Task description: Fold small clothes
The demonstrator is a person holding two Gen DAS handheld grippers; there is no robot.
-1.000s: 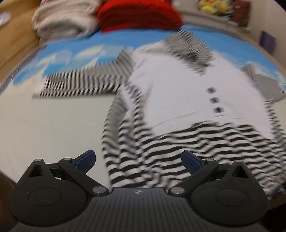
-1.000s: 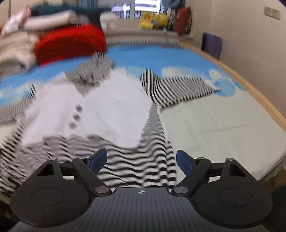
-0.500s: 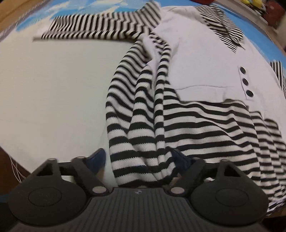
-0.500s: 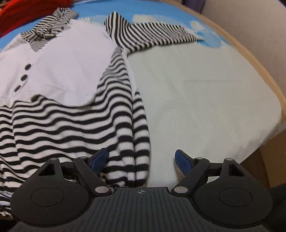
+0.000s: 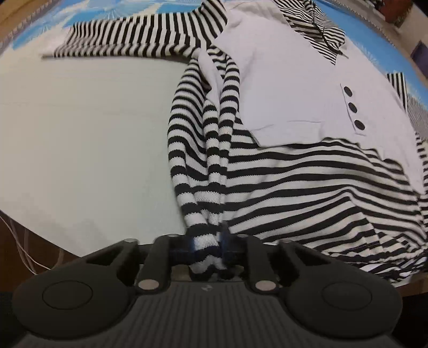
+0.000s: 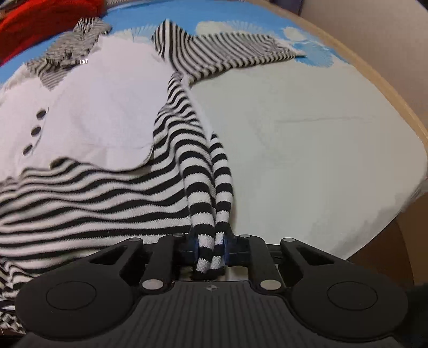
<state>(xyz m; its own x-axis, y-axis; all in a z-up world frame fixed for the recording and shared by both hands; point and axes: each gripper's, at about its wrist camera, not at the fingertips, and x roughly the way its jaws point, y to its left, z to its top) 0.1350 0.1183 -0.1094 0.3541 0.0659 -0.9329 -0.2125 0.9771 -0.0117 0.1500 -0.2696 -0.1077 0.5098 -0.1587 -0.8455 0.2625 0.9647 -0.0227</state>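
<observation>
A small black-and-white striped sweater (image 5: pixel 307 184) with a white front panel and three black buttons (image 5: pixel 352 108) lies face up on the bed. My left gripper (image 5: pixel 206 247) is shut on the bunched hem at its left bottom corner. My right gripper (image 6: pixel 210 250) is shut on the bunched hem at the right bottom corner of the sweater (image 6: pixel 88 187). Both striped sleeves (image 5: pixel 139 40) (image 6: pixel 230 53) are spread out sideways. The cloth pulls taut toward each gripper.
The bed has a pale sheet (image 5: pixel 80 139) with a blue cloud pattern at the far end (image 6: pixel 240 16). A red folded garment (image 6: pixel 40 13) lies at the head. The wooden bed edge (image 6: pixel 396 88) runs along the right, and the floor (image 5: pixel 16 241) shows at the lower left.
Both grippers dropped to the sweater's bottom hem and closed on its two corners. The hem is now bunched in each grip; earlier both were open above the garment.
</observation>
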